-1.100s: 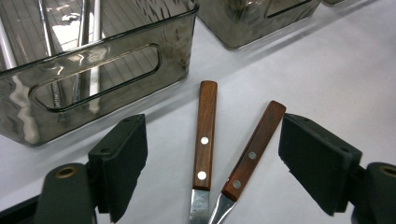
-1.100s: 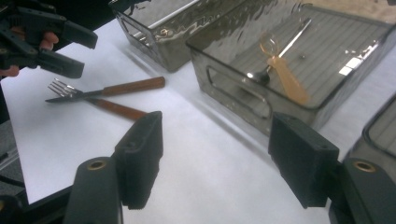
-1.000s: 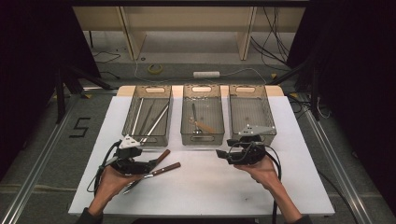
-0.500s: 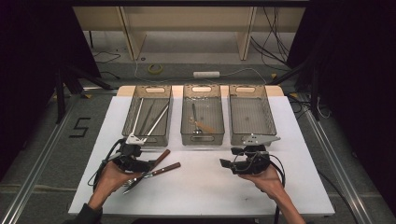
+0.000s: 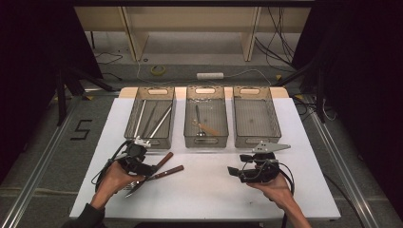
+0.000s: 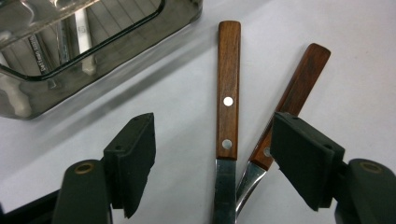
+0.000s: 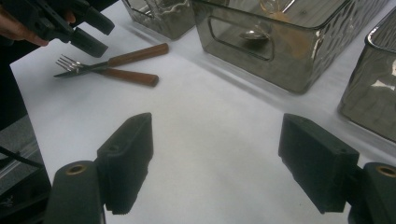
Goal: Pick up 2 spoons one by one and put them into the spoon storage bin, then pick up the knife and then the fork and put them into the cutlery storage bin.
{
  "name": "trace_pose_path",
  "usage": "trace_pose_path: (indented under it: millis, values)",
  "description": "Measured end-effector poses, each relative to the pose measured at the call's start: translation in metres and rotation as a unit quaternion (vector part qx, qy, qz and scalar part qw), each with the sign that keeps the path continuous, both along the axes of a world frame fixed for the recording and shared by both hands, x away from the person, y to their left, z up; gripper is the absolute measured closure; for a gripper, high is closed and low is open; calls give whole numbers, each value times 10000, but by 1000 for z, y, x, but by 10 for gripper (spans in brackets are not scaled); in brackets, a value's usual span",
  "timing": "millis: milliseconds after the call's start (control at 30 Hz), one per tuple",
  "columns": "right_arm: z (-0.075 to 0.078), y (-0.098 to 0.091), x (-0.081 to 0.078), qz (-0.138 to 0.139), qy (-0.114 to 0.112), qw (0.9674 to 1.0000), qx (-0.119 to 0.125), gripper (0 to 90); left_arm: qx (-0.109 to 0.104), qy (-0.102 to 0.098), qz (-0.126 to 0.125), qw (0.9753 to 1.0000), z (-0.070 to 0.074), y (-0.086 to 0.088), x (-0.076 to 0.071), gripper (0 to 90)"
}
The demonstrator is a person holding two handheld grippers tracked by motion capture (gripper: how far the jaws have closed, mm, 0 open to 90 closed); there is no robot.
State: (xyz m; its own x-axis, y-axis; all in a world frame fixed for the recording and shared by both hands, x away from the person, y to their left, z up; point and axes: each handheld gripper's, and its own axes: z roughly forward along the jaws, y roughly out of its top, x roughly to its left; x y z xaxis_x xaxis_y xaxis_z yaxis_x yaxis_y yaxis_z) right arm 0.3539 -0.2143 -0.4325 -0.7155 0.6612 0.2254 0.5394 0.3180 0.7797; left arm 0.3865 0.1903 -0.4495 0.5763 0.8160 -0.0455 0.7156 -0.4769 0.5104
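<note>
Evidently the sorting of cutlery into the trays is at the pick-up step: the left gripper [image 6: 212, 163] hovers over two wooden-handled pieces [image 5: 164, 168] lying crossed on the white table [image 5: 214, 199], near the left tray [image 5: 152, 116]. Its jaws have just been narrowing, yet they stand apart, straddling both handles without pressing. Next it must single out one handle. The right gripper [image 7: 215, 168], jaws spread and empty, has drifted nearer the person than a second ago.

you had two wooden-handled utensils [image 5: 159, 169] crossed on the table [image 5: 209, 194], just before the left of three bins [image 5: 151, 116].
</note>
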Motion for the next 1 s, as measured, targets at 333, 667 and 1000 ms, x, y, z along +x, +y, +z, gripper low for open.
trace_pose_path:
  millis: [333, 667, 1000]
  values:
    - [0, -4, -6, -54, -2, 10000, -6, 264, 153, 222, 45, 9996, -3, -1, 6, 341]
    - [0, -4, -11, 13, 6, 10000, -20, 265, 351, 480, -14, 9982, -7, -2, 10, 395]
    - [0, -7, -14, 1, 1, 10000, -33, 265, 506, 644, -154, 9965, -9, -9, 13, 475]
